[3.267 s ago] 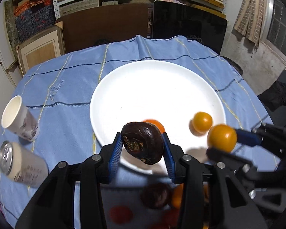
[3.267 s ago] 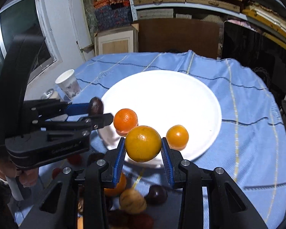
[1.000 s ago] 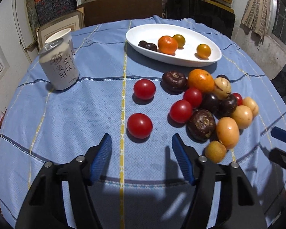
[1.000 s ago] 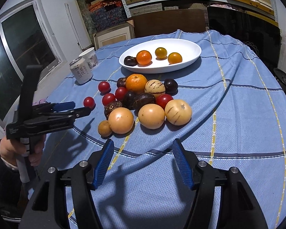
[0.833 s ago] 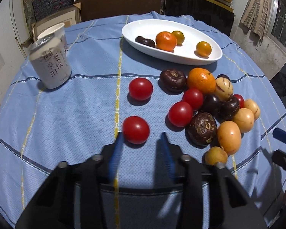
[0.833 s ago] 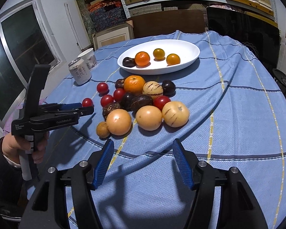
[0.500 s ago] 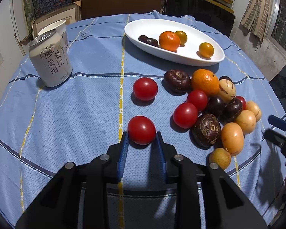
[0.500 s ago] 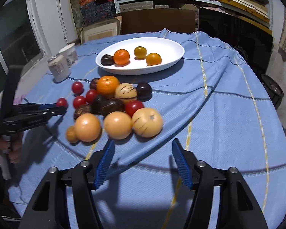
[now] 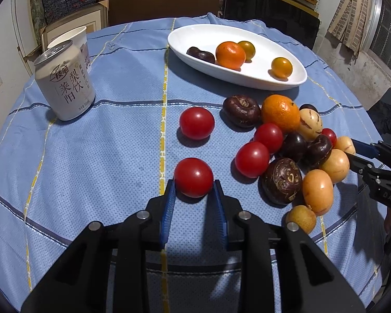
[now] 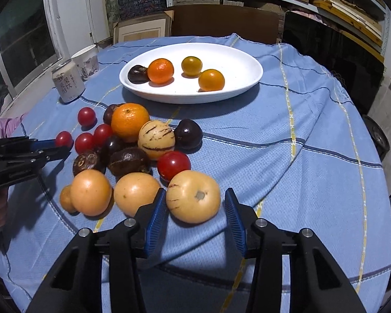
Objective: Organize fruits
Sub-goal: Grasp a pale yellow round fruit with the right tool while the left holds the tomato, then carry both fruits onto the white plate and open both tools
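Left wrist view: your left tool (image 9: 193, 189) pinching red tomato (image 9: 193, 177) on worktop (image 9: 91, 156), fruit pile at 3 o'clock, white plate (image 9: 294, 79) at 1 o'clock.

Right wrist view: your right tool (image 10: 195, 202) closing around pale yellow fruit (image 10: 193, 196), right pad not yet touching.

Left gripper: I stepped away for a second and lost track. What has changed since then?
The left gripper closed on the nearest red tomato. The right gripper came forward around a pale yellow fruit, jaws closing, pads not visibly pressing it. The white plate, its four fruits and the can stayed.
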`<state>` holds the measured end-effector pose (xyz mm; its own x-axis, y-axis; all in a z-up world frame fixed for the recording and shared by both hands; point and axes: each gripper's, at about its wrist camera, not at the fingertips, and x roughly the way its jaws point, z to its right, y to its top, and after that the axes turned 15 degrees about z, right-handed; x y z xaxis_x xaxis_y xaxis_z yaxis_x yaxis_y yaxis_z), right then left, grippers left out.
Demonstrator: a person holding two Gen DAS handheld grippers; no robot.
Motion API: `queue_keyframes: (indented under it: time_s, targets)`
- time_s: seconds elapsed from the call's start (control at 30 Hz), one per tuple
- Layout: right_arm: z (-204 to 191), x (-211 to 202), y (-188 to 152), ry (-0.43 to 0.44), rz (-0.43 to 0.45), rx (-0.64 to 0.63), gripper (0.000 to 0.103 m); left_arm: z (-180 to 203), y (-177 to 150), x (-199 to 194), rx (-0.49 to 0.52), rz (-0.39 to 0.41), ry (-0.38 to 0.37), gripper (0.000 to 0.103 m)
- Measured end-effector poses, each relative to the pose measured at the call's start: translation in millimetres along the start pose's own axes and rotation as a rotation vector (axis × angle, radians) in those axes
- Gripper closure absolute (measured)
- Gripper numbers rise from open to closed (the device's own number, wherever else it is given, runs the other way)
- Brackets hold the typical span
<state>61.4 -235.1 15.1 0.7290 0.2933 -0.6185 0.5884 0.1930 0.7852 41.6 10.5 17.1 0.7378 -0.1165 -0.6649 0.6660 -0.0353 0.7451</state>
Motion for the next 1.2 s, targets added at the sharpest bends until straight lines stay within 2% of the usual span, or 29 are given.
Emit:
queue_keyframes:
  time_s: [0.07, 0.43, 0.57, 0.83, 1.0, 1.03, 1.2]
  targets:
    - [-2.6, 1.0, -0.9, -0.01, 0.001, -0.013, 0.059, 0.2, 0.4, 0.5, 0.001, 0.0, 0.001, 0.075]
    - [9.8, -21.7, -7.0, 0.004, 0.038, 0.096, 0.06, -3.5, -1.0, -5.8, -0.033, -0.002, -0.006, 0.075]
    - [10.4, -35.7, -5.4, 0.013, 0.067, 0.101, 0.06, -0.5, -0.5, -12.4, -0.017, 0.009, 0.012, 0.076]
    - [6.7, -54.8, -2.6, 0.032, 0.105, 0.092, 0.06, 5.9, 3.5, -25.6, 0.0, 0.038, 0.001, 0.076]
    - [6.4, -51.4, -4.6, 0.032, 0.094, 0.097, 0.06, 4.0, 2.7, -15.5, -0.006, 0.028, 0.01, 0.076]
    - [5.6, -51.0, -5.4, 0.035, 0.093, 0.098, 0.06, 4.9, 3.4, -12.6, -0.002, 0.034, 0.011, 0.074]
    - [4.2, -50.6, -8.1, 0.04, 0.087, 0.103, 0.06, 9.2, 7.9, 3.2, 0.048, 0.032, 0.053, 0.07]
